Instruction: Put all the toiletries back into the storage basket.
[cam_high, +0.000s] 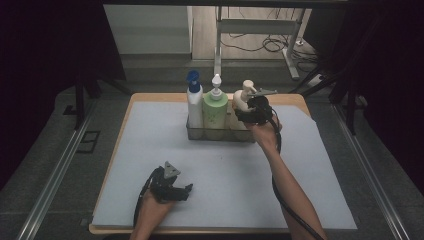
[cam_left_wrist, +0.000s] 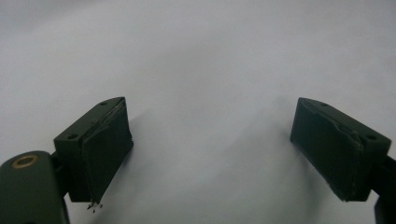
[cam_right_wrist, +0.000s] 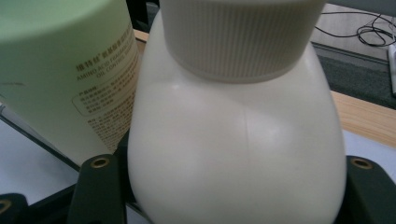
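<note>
Resting low on the white tabletop (cam_high: 225, 175), nearest the camera, the left gripper (cam_high: 172, 187) lies idle with its jaws spread wide and nothing between them. Farther back stands a clear tray (cam_high: 220, 134) with a blue-capped bottle (cam_high: 194, 102), a green bottle (cam_high: 215, 107) and, rightmost, a cream pump bottle (cam_right_wrist: 238, 140). The right gripper (cam_high: 254, 112) clasps that cream bottle at its shoulder. The step looks like placing or lifting it; the next move calls for keeping it upright beside its green neighbour.

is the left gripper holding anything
No, the left gripper has its jaws wide apart over the bare white table cover, with nothing between them.
</note>
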